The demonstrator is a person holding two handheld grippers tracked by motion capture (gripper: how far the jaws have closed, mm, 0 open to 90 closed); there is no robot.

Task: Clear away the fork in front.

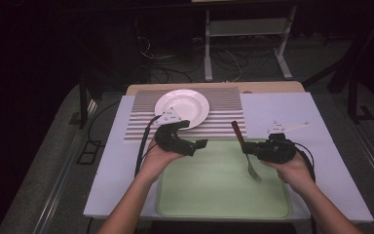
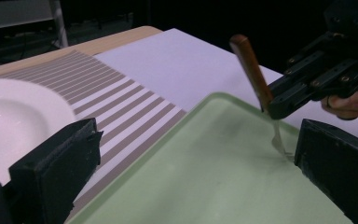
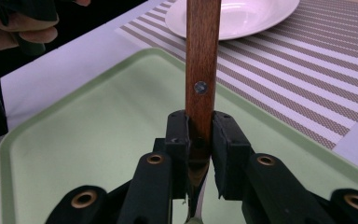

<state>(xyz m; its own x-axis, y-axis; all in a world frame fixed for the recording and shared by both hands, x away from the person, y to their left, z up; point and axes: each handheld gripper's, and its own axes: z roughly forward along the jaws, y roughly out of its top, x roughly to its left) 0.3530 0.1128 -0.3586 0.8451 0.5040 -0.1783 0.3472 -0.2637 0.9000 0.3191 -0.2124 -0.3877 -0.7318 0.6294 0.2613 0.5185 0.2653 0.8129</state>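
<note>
Right jaws: pressed tight on the wooden handle of the fork (image 3: pixel 202 70), gripping low on the handle just above the metal neck, so the handle rises out past the right gripper (image 3: pixel 200 144) and the tines hang below it.
Fork: tilted, handle end up and away from the person, tines down over the green tray (image 1: pixel 209 195); from the left gripper view the tips look to be at or just above the tray's floor, and contact cannot be told.
Likely reason for the hold: a pinch near the neck keeps the fork from swinging and leaves the handle free.
Left jaws: spread wide with nothing between them.
Left gripper (image 1: pixel 197 145): held above the tray's far left part, pointing toward the fork, probably ready to help or take over.
Plate (image 1: pixel 182 107): white, bare, lying on the striped mat (image 1: pixel 224 112) beyond the tray.
Worktop (image 1: pixel 282 109): covered in white, carrying mat and tray side by side.
</note>
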